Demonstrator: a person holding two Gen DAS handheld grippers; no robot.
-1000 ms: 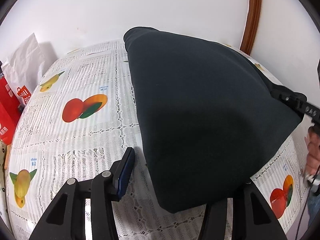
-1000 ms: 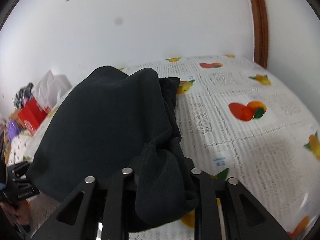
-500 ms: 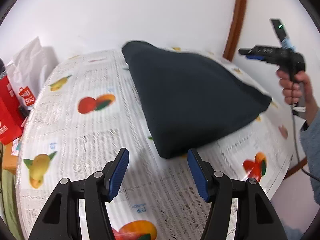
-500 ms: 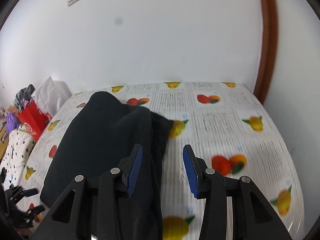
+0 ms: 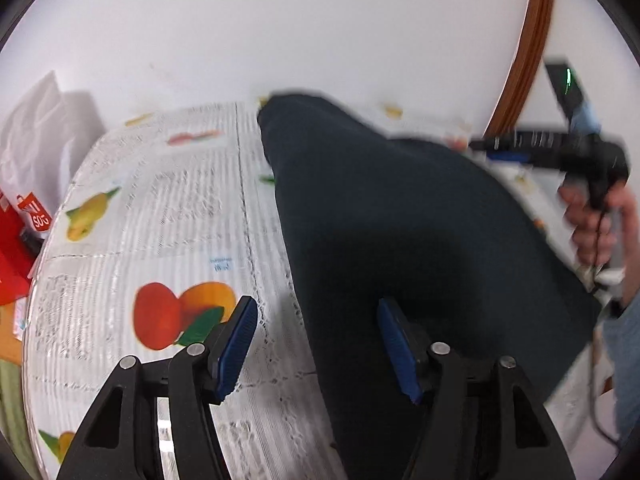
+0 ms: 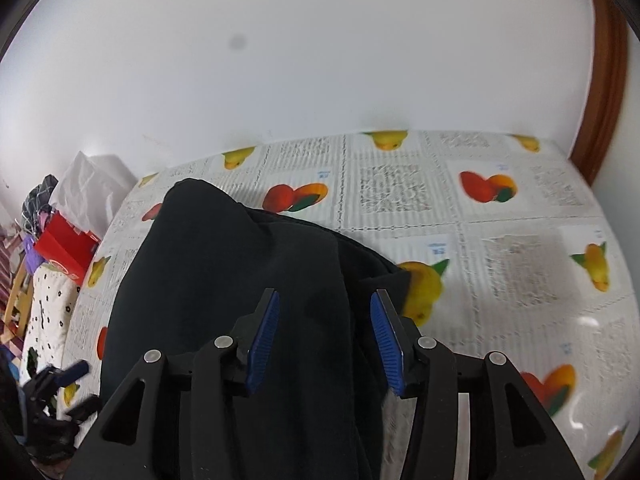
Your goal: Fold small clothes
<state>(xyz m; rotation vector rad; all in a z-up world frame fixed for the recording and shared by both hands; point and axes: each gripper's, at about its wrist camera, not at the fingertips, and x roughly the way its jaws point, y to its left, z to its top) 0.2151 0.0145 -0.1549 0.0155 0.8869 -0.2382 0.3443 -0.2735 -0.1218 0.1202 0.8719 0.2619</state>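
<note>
A black garment [image 5: 400, 232] lies folded flat on a table with a fruit-print cloth [image 5: 160, 208]. It also shows in the right wrist view [image 6: 240, 280]. My left gripper [image 5: 316, 340] is open and empty, low over the garment's left edge. My right gripper [image 6: 324, 336] is open and empty, over the garment's right edge, where thicker folded layers bunch. The right gripper also shows in the left wrist view [image 5: 480, 145], held in a hand at the far right above the garment.
A white wall runs behind the table, with a brown wooden frame [image 5: 524, 60] at the right. A white bag [image 5: 36, 140] and red boxes [image 6: 66, 248] stand off the table's left end. The left gripper [image 6: 70, 390] shows at the lower left of the right wrist view.
Both grippers let go of the garment, which dropped flat onto the table. They pulled back and up, then came down closer over the garment's edges again.
</note>
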